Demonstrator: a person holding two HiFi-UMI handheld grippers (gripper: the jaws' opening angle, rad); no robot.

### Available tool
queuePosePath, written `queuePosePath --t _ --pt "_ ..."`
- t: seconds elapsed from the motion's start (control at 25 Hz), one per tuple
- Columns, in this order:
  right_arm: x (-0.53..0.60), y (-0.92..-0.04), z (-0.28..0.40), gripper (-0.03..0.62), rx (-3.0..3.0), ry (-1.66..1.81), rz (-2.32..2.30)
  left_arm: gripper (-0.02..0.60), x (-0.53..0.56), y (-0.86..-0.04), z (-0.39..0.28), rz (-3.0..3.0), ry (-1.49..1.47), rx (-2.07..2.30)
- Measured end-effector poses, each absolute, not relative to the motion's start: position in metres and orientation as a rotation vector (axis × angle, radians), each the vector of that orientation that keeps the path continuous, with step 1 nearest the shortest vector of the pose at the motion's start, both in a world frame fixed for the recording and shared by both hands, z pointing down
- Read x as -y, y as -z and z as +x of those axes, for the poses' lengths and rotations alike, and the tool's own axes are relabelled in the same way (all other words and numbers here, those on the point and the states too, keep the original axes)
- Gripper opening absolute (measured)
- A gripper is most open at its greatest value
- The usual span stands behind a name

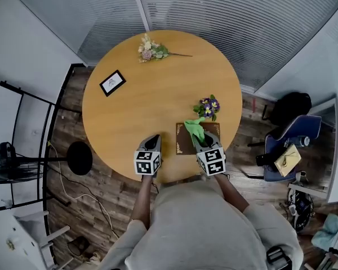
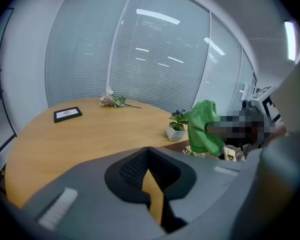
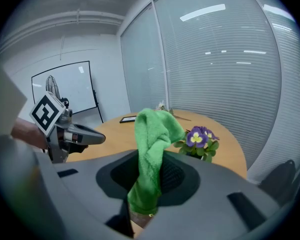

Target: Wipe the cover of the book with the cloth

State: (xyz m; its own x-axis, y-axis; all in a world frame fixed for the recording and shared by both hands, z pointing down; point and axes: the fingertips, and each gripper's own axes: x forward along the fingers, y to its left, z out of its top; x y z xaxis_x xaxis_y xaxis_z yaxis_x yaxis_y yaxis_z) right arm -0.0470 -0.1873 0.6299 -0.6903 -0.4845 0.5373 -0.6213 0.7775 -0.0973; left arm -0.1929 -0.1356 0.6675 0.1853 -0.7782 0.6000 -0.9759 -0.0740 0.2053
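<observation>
1. A black stool [image 1: 79, 157] stands on the wood floor just left of the round table [image 1: 158, 94].
2. A black frame [image 1: 112, 82] lies flat on the table's left part. A dried flower bunch [image 1: 149, 49] lies near the far edge, well apart from the frame.
3. The left gripper [image 2: 152, 184] is over the near edge of the table, left of the book. Its jaws are pressed nearly together, with only a thin sliver of tabletop showing between them, and they hold nothing.
4. The brown book [image 1: 182, 142] lies flat at the table's near edge, right of centre, just in front of the person. Gold ornament shows at its corners.
5. The green cloth [image 3: 152, 149] is over the middle of the book. It is bunched, and its free end rises out past the jaw tips. Whether it touches the cover cannot be told.
6. The right gripper [image 3: 145, 204] is above the book's right half, its jaws pinching the lower part of the cloth.
7. A potted violet [image 1: 208, 106] stands just beyond the book's far edge, near its right corner.
8. A blue chair [image 1: 293, 134] stands on the floor to the right, well apart from the table.
</observation>
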Motion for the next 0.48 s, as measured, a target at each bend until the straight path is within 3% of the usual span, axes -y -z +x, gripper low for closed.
queuePosePath --t 0.48 --pt "0.183 -0.635 -0.109 0.098 2.422 -0.326 0.872 0.009 0.129 -0.67 -0.235 1.961 -0.446 1.577"
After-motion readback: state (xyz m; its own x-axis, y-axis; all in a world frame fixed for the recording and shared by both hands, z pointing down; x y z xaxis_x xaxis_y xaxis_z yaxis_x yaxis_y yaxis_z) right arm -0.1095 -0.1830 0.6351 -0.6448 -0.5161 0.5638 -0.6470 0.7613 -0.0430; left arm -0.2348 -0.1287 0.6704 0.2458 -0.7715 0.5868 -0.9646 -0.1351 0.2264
